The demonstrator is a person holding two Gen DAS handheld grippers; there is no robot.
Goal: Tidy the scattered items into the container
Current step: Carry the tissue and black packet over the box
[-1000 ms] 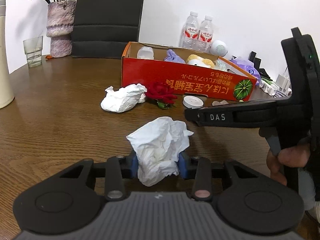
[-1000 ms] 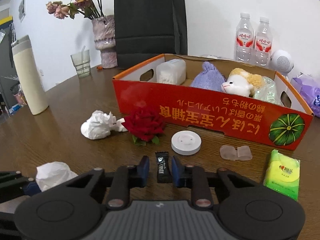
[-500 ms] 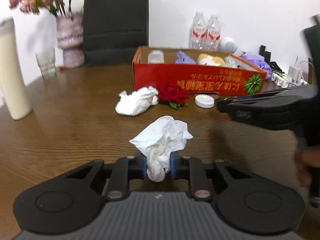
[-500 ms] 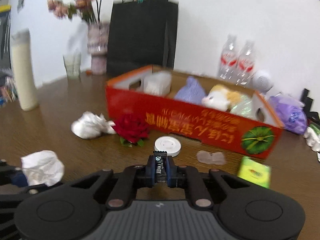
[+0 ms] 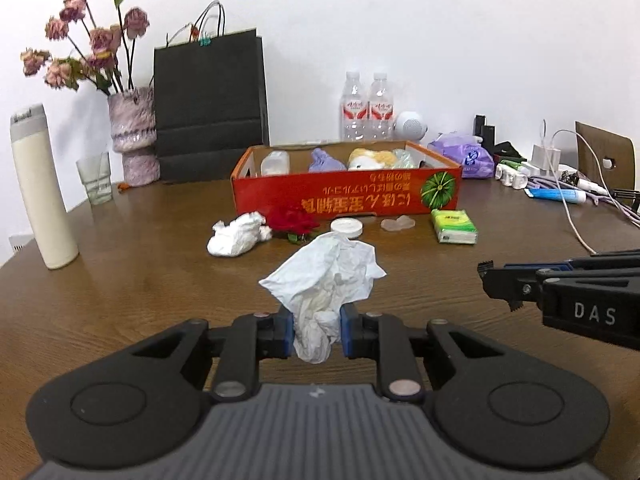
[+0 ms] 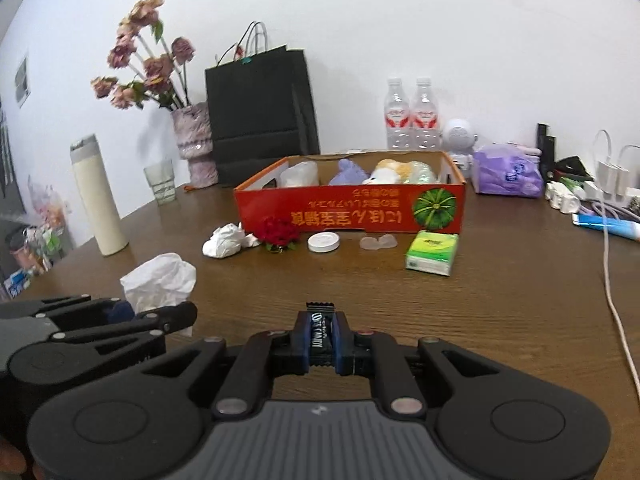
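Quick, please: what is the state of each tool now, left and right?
Left tool: closed on the crumpled tissue.
Right tool: closed on the black candy packet.

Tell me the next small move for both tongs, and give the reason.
Probably carry both loads forward over the red box and let go there. The left tongs are clamped on a crumpled tissue, the right tongs on a black candy packet, both apparently clear of the table, and the open-topped box lies straight ahead.
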